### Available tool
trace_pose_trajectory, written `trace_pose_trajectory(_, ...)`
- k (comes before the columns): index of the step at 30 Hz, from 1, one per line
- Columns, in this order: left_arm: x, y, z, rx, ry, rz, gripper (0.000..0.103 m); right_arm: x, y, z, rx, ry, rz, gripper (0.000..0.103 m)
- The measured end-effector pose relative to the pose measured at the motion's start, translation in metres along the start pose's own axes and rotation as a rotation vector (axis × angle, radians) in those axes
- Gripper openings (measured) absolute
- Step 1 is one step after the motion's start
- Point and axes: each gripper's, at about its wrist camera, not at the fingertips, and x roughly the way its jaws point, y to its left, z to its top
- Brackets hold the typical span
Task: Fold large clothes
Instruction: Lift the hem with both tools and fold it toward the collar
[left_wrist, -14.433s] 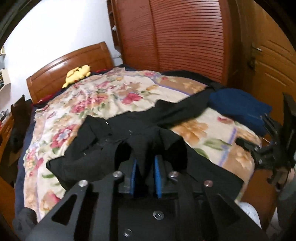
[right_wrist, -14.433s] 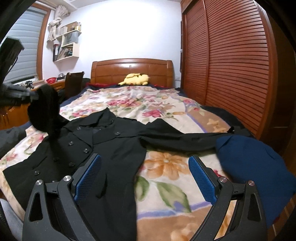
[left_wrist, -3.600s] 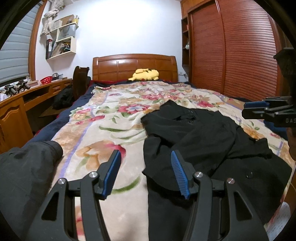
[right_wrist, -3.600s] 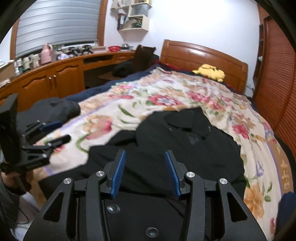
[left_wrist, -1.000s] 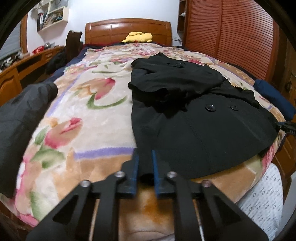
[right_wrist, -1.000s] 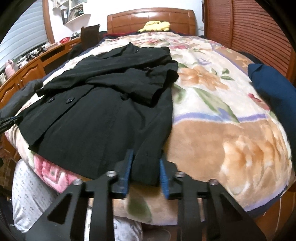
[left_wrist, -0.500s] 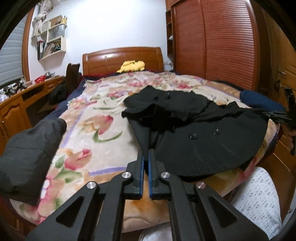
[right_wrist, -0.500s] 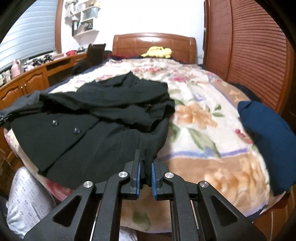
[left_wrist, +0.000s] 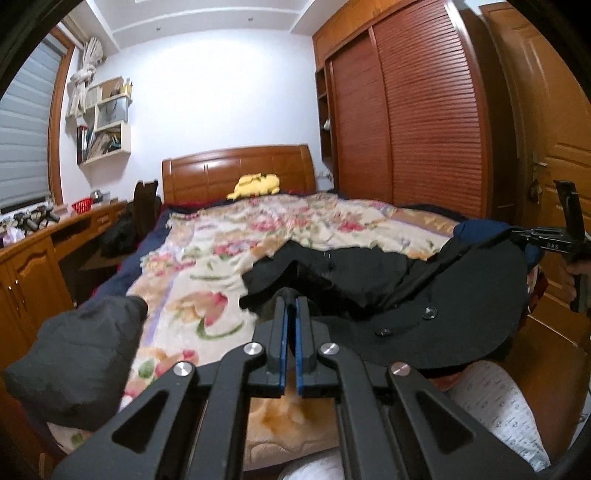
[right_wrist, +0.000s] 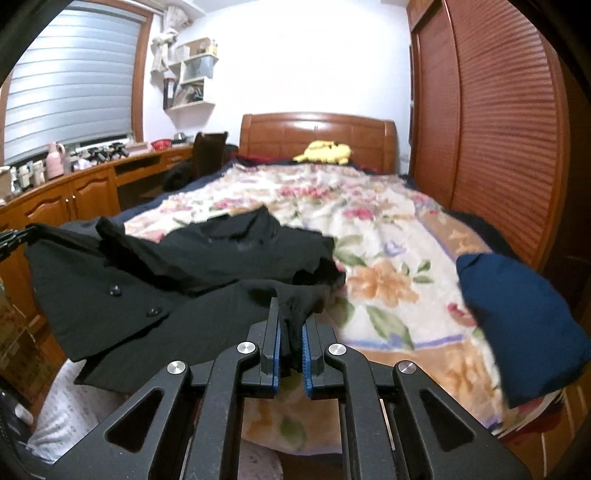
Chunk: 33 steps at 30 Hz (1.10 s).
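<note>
A black double-breasted coat lies near the foot of the floral bed cover, its collar end resting on the bed. The hem is raised and stretched between both grippers. In the left wrist view my left gripper is shut on one hem corner. In the right wrist view my right gripper is shut on the other corner of the coat, with black cloth bunched between the blue pads. The right gripper also shows at the far right of the left wrist view.
A dark blue garment lies on the bed's right side. On its left corner sits a dark grey garment. A yellow plush rests by the headboard. A louvred wardrobe stands at right, a wooden desk at left.
Both grippers have closed on the coat's hem corners and risen from the bed edge. The hem has lifted off the cover and now hangs taut between them.
</note>
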Motion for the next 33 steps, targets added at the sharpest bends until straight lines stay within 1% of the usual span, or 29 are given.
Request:
trace_pose_trajectory(6, -0.013, -0.003, 0.026, 0.022, -0.049, 0.001, 0.0, -0.029, 0.002, 0.02, -0.019, -0.084, -0.009, 0.006)
trace_pose_trajectory(9, 0.0, 0.002, 0.046, 0.017, -0.051, 0.005, 0.0, -0.022, 0.0, 0.038, -0.03, -0.105, -0.017, 0.006)
trace_pose_trajectory(12, 0.03, 0.011, 0.064, 0.026, -0.037, 0.04, 0.0, -0.004, -0.001, 0.058, -0.04, -0.108, -0.032, 0.006)
trace_pose_trajectory(14, 0.051, 0.02, 0.073, 0.016, -0.018, 0.054, 0.0, 0.018, -0.003, 0.073, -0.047, -0.104, -0.045, 0.006)
trace_pose_trajectory(15, 0.07, 0.026, 0.077, 0.011, 0.002, 0.067, 0.0, 0.031, -0.004, 0.079, -0.051, -0.097, -0.052, 0.006)
trace_pose_trajectory(17, 0.095, 0.035, 0.081, 0.003, 0.028, 0.084, 0.0, 0.063, -0.007, 0.091, -0.057, -0.068, -0.076, 0.006)
trace_pose_trajectory(20, 0.141, 0.053, 0.085, -0.016, 0.08, 0.11, 0.0, 0.111, -0.014, 0.099, -0.063, -0.019, -0.111, 0.006)
trace_pose_trajectory(26, 0.227, 0.08, 0.081, -0.046, 0.183, 0.147, 0.0, 0.2, -0.036, 0.102, -0.035, 0.075, -0.138, 0.006)
trace_pose_trajectory(29, 0.265, 0.09, 0.077, -0.052, 0.226, 0.16, 0.0, 0.235, -0.047, 0.102, -0.012, 0.11, -0.139, 0.006)
trace_pose_trajectory(33, 0.313, 0.097, 0.077, -0.028, 0.273, 0.176, 0.0, 0.289, -0.059, 0.102, 0.015, 0.154, -0.127, 0.006)
